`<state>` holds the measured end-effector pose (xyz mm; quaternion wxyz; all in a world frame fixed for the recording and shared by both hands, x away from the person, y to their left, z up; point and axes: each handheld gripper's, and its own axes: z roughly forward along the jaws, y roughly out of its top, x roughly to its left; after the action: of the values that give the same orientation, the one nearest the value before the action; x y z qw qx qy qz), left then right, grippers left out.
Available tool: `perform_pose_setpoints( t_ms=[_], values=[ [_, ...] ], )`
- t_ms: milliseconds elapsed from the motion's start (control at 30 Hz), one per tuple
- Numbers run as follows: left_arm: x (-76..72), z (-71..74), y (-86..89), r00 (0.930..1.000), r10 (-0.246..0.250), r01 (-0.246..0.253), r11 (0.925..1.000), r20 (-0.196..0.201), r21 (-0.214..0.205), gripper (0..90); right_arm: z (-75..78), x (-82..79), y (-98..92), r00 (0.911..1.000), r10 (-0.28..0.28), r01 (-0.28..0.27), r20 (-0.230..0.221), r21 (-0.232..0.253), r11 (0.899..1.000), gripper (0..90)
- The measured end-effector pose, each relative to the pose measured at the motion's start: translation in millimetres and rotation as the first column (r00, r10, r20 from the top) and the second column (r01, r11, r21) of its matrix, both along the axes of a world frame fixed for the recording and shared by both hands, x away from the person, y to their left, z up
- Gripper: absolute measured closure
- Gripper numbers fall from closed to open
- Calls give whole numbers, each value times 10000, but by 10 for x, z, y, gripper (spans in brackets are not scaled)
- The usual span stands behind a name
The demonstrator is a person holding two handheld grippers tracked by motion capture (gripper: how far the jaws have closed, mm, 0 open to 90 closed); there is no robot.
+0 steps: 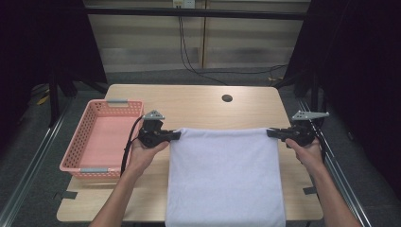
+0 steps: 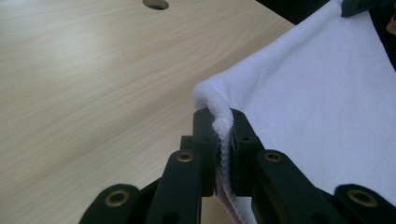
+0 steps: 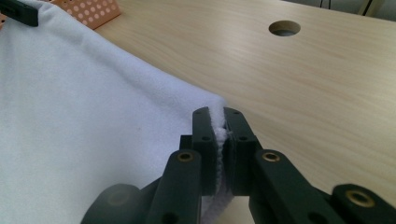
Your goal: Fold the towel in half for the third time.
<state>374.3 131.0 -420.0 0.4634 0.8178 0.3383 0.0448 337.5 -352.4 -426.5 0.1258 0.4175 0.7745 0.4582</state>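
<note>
1. Across the middle of a pale wooden tabletop, a white towel was stretched flat between two hand-held tools, its near end hanging over the edge closest to the person.
2. At the towel's far left corner, the left tool had its jaws clamped shut on the cloth; the left gripper view showed the hem pinched between the two black jaws.
3. At the far right corner, the right tool was likewise closed on the towel, a thin fold of fabric caught between its jaws.
4. The far edge ran taut and nearly straight between the two tools, raised slightly off the wood.
5. The work appeared to be folding or spreading the towel. To do it well, both hands would need to move together at the same height, keeping even tension so the edge stays straight and neither corner slips free.
6. A pink perforated plastic basket sat empty on the left side of the tabletop, just beside the left hand.
7. A round cable hole pierced the tabletop near its far edge.
8. Beyond lay grey carpet, dark curtains at both sides, and black cables trailing down a light wall.
</note>
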Motion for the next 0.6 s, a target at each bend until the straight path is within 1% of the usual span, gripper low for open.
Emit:
perform_pose_setpoints(
  t_ms=[100, 133, 167, 200, 233, 267, 300, 333, 400, 500, 600],
  values=[
    [65, 50, -3, 9999, 101, -101, 9999, 82, 66, 841, 52, 53, -19, 9999, -76, 76, 125, 4, 10000, 852],
    [84, 71, -11, 9998, 130, -132, 9999, 163, 111, 841, 79, 92, -39, 9996, -158, 154, 234, 169, 9997, 852],
    [126, 101, -35, 9996, 194, -192, 9998, 227, -72, 841, 87, 115, -49, 9994, -231, 225, 255, 222, 9995, 853],
    [126, 101, -35, 9996, 194, -192, 9998, 227, -72, 841, 87, 115, -49, 9994, -231, 225, 255, 222, 9995, 853],
    [190, 135, -50, 9993, 196, -198, 9998, 306, 49, 841, 100, 171, -66, 9991, -336, 329, 263, 276, 9991, 854],
    [190, 135, -50, 9993, 196, -198, 9998, 306, 49, 841, 100, 171, -66, 9991, -336, 329, 263, 276, 9991, 854],
    [259, 150, -70, 9989, 274, -274, 9996, 379, 13, 841, 116, 230, -73, 9986, -462, 456, 238, 239, 9987, 854],
    [259, 150, -70, 9989, 274, -274, 9996, 379, 13, 841, 116, 230, -73, 9986, -462, 456, 238, 239, 9987, 854],
    [332, 148, -76, 9985, 366, -364, 9993, 406, -55, 841, 137, 291, -77, 9981, -545, 538, 291, 253, 9982, 855],
    [426, 154, -94, 9970, 567, -562, 9984, 522, -104, 841, 187, 392, -76, 9969, -704, 700, 343, 137, 9975, 855],
    [505, 223, -111, 9954, 666, -655, 9977, 690, -188, 841, 272, 495, -66, 9952, -861, 858, 470, 85, 9963, 856]
  ],
)
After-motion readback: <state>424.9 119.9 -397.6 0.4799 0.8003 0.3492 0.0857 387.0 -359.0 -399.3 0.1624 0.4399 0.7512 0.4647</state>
